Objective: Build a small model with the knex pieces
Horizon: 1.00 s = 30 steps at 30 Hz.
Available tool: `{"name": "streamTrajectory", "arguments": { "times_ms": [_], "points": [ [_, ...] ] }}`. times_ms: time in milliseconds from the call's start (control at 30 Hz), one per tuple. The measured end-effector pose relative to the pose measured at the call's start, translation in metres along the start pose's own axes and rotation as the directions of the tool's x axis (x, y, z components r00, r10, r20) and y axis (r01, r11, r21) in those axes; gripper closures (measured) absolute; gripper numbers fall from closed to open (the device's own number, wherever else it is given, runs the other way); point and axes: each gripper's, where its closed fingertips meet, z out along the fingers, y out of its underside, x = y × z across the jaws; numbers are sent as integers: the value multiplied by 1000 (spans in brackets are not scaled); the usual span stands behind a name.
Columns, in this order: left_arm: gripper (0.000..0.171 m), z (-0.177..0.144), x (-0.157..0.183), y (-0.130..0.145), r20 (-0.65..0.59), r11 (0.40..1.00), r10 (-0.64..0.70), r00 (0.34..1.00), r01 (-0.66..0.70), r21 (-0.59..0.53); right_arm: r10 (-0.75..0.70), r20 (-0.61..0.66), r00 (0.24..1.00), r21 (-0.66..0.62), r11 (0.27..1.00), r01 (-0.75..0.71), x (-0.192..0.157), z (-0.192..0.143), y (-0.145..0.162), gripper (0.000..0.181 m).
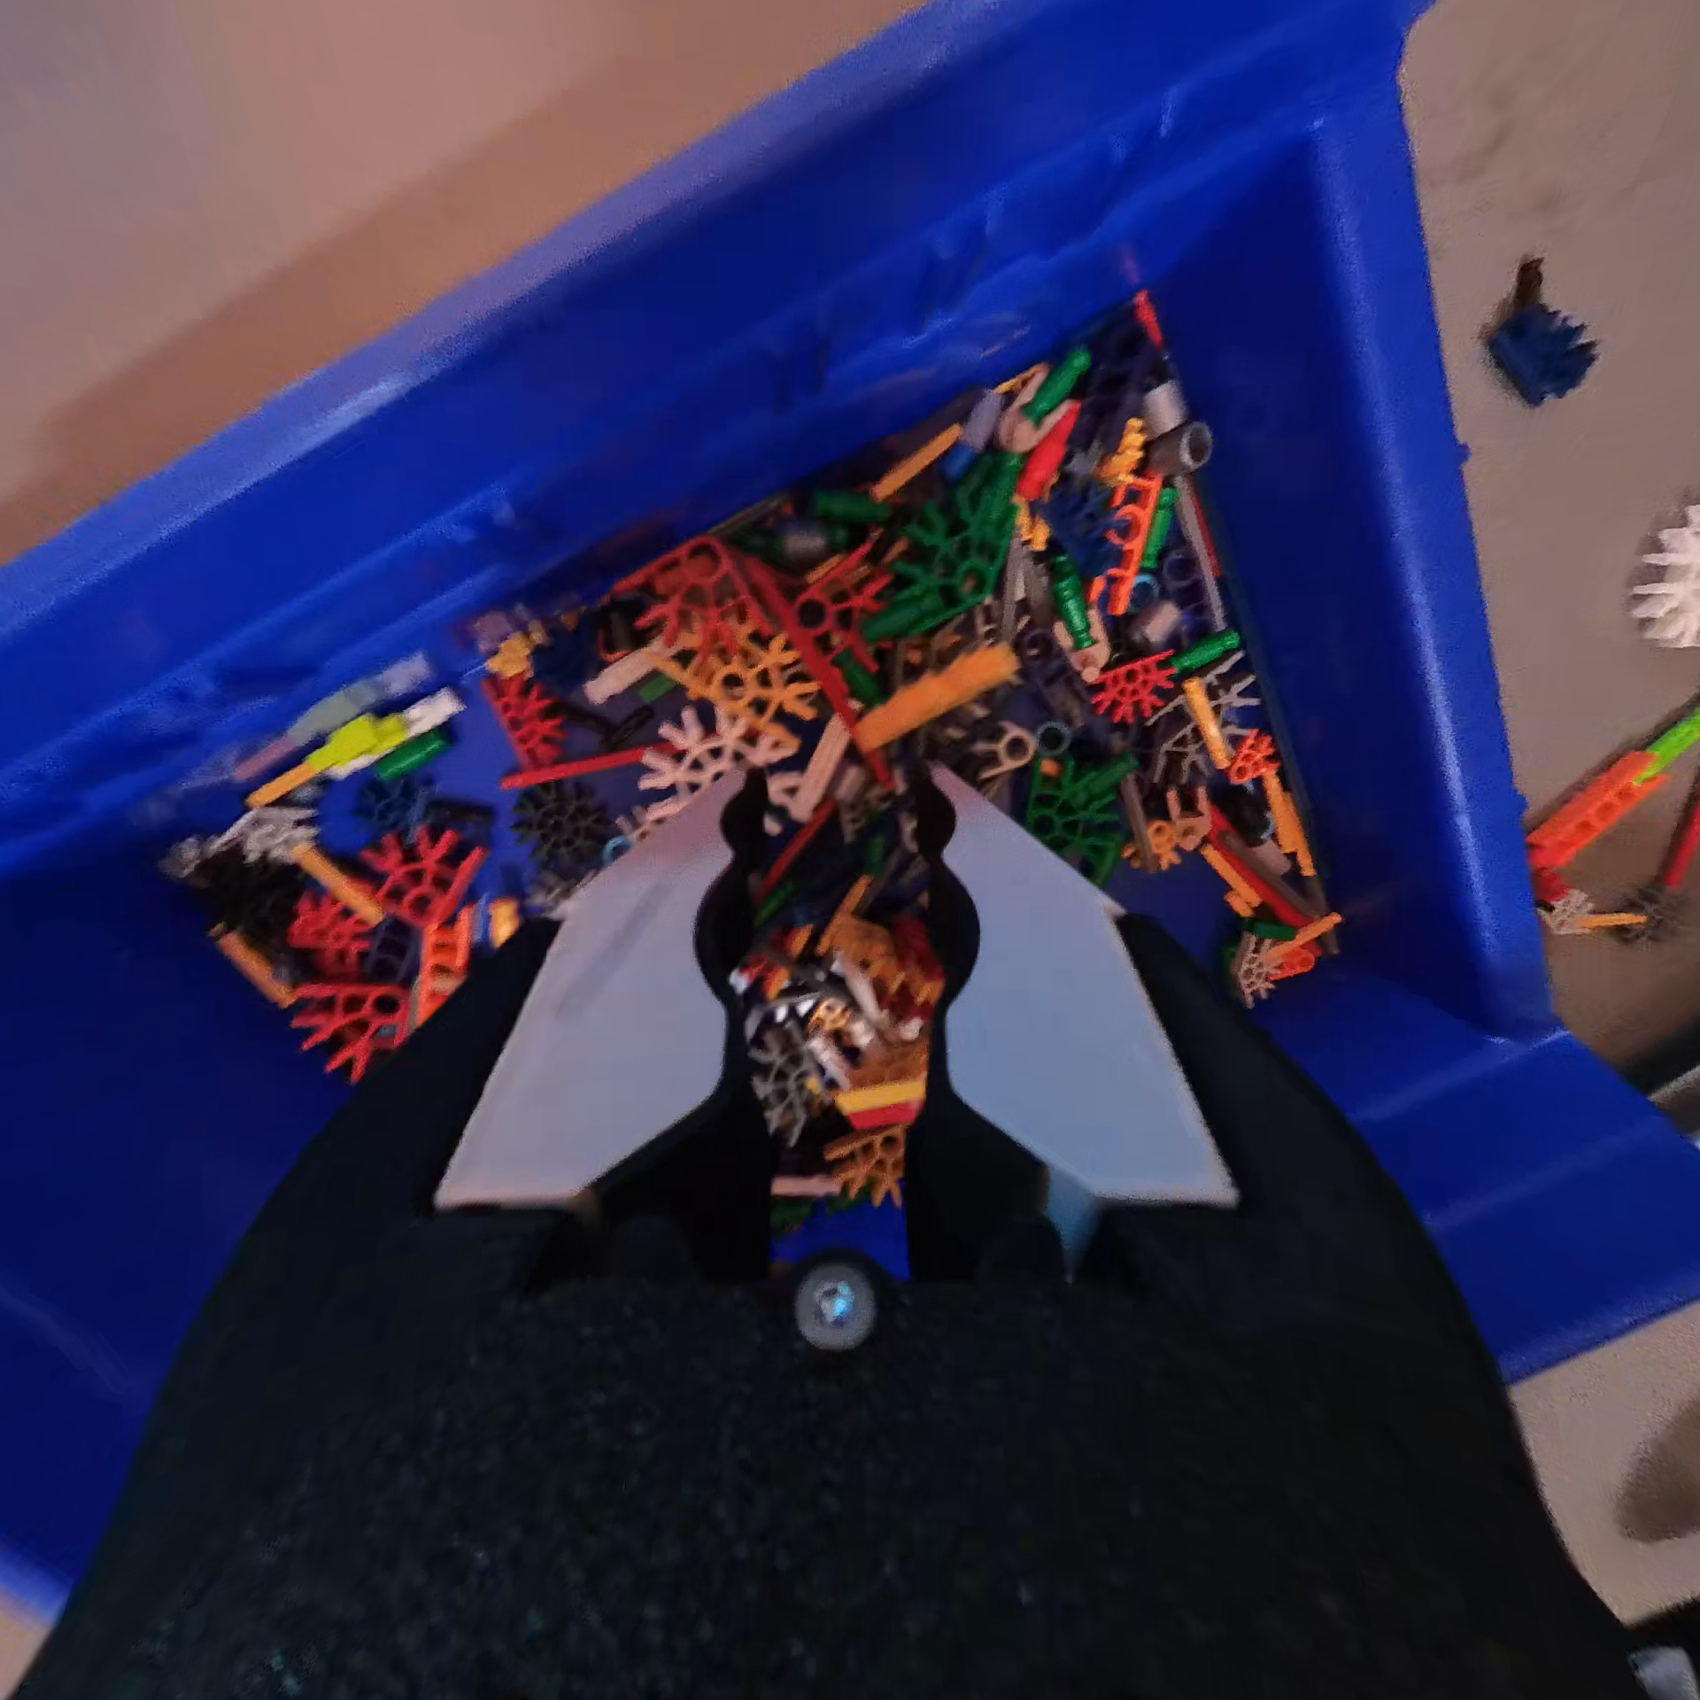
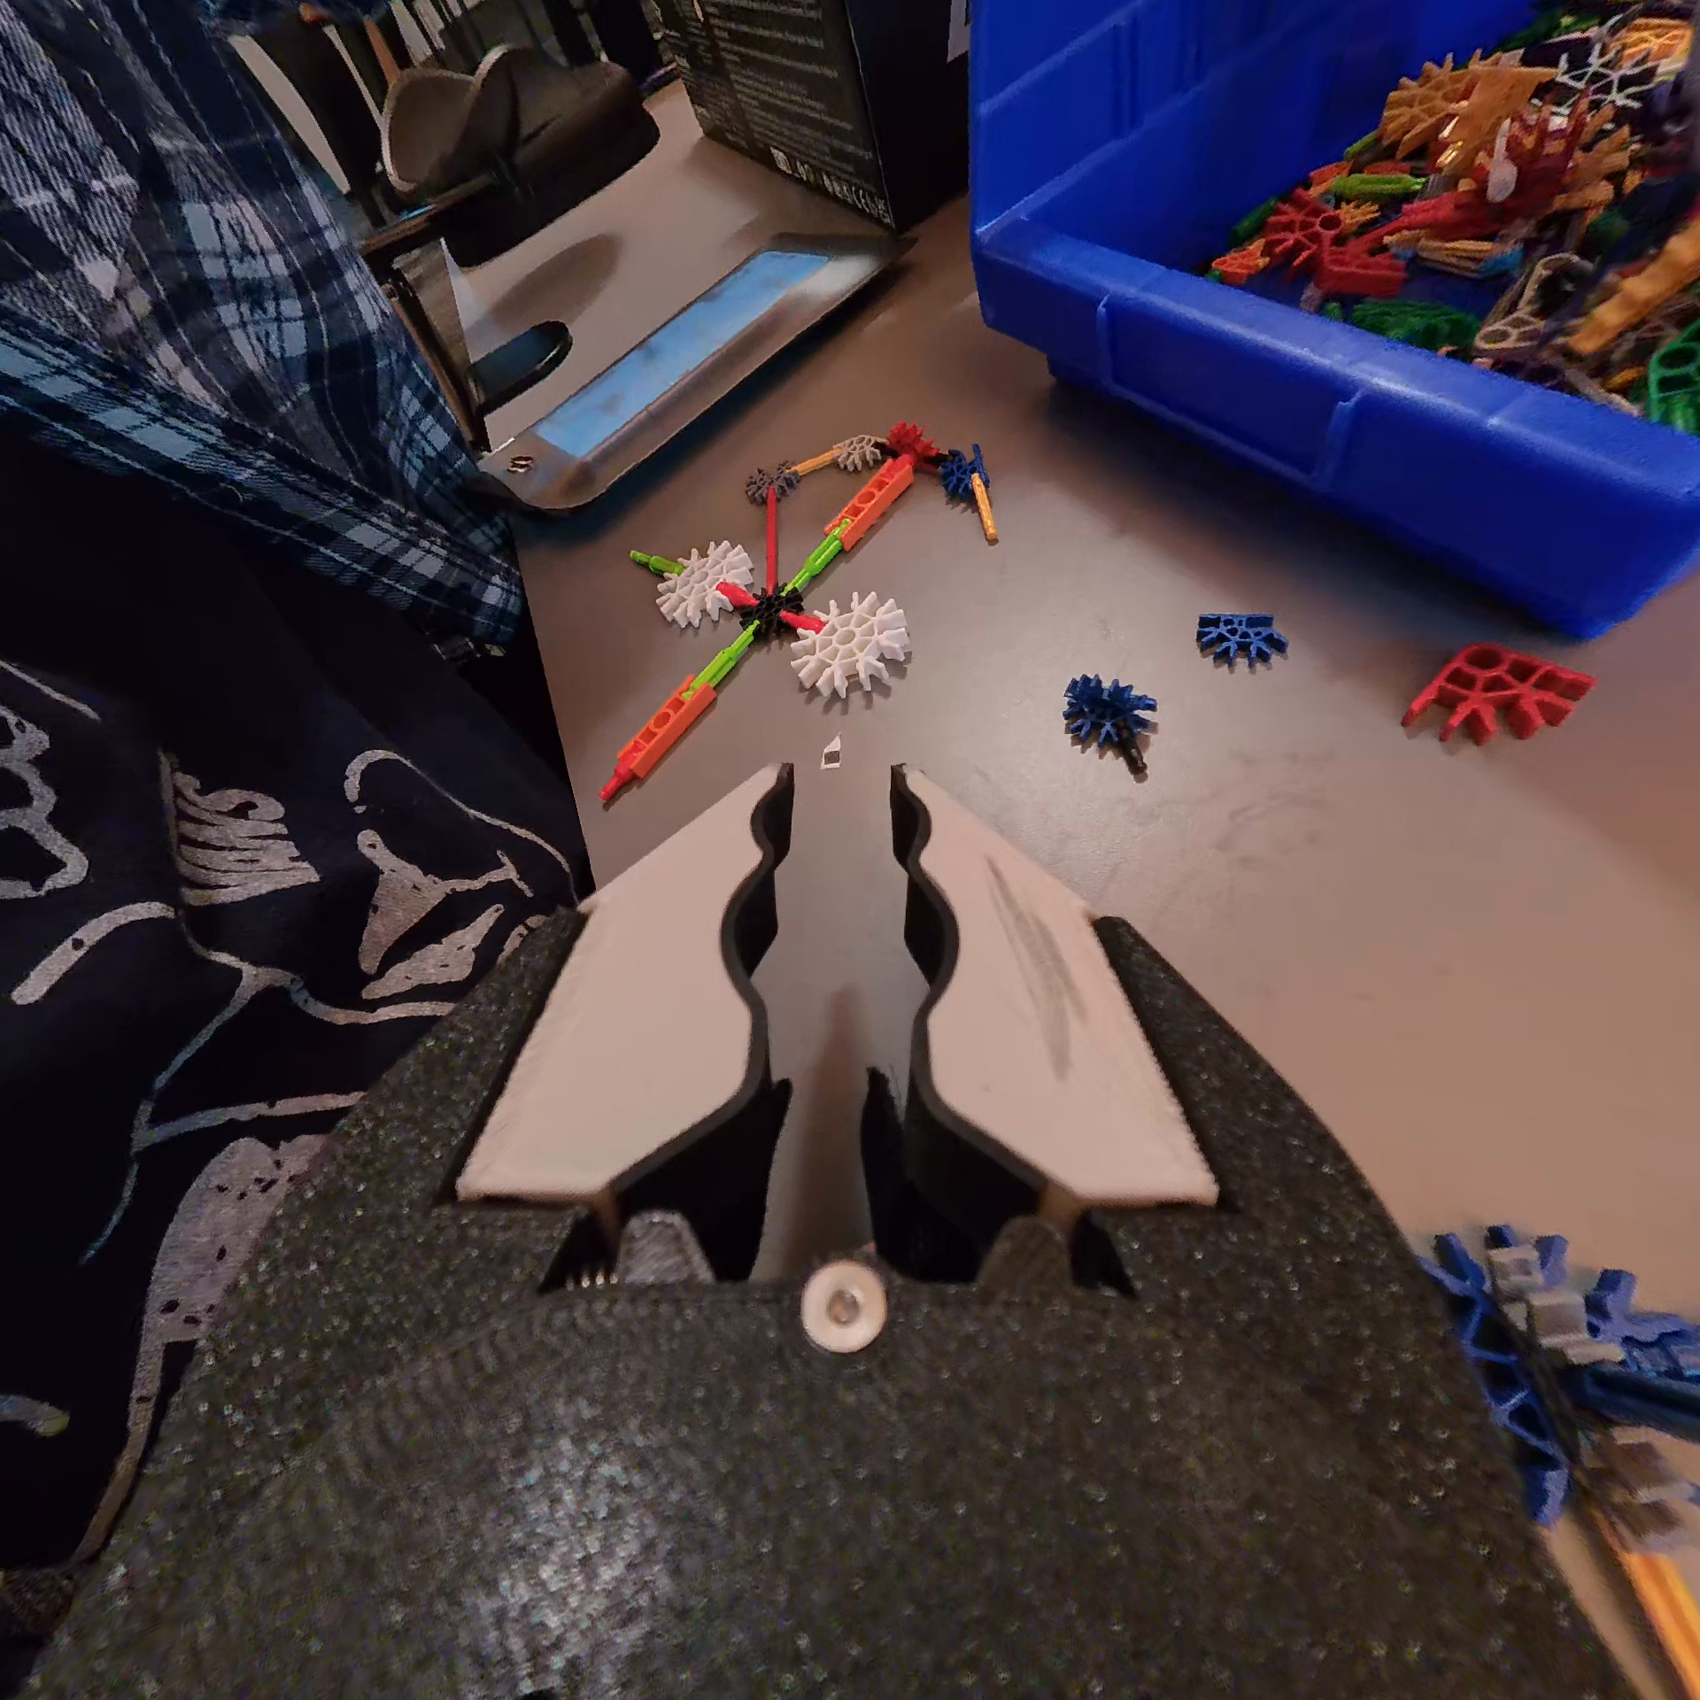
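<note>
Right now my largest landmark is the blue bin [image 1: 1058, 239], heaped with mixed construction-toy rods and connectors [image 1: 920, 626]. My left gripper [image 1: 832, 782] hangs over that heap inside the bin, jaws spread a little with nothing between them, tips just above a pale snowflake connector [image 1: 704, 750]. The view is blurred, so I would slow the hand and single out one piece lying on top before closing, or I risk pinching a tangle.

Beside the bin on the grey tabletop [image 2: 1288, 920] lies a part-built assembly [image 2: 773, 598] of orange-green rods, a black hub and two white wheels. My right gripper [image 2: 842, 777] rests low just short of it, jaws parted and empty. Nearer the bin sit a red connector [image 2: 1499, 690] and two blue connectors [image 2: 1108, 713], apart from each other. A small pale scrap [image 2: 832, 750] lies just ahead of my right tips.
</note>
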Motion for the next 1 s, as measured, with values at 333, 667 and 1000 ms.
{"name": "streamTrajectory", "arguments": {
  "times_ms": [333, 667, 1000],
  "points": [
    [140, -2, -58, 39, 263, 985, -24, 964, 68, -161, 3, 8, 1000, 9, 1000, -3, -1, -1, -1, 161],
    [147, 5, -62, 40, 231, 980, -66, 971, 106, -166, 5, 20, 1000, 11, 1000, -5, -2, -2, -1, 161],
    [160, 8, -38, 27, 140, 995, -38, 989, 51, -85, 14, 41, 999, 39, 999, -16, -3, -5, -5, 161]
  ]
}}
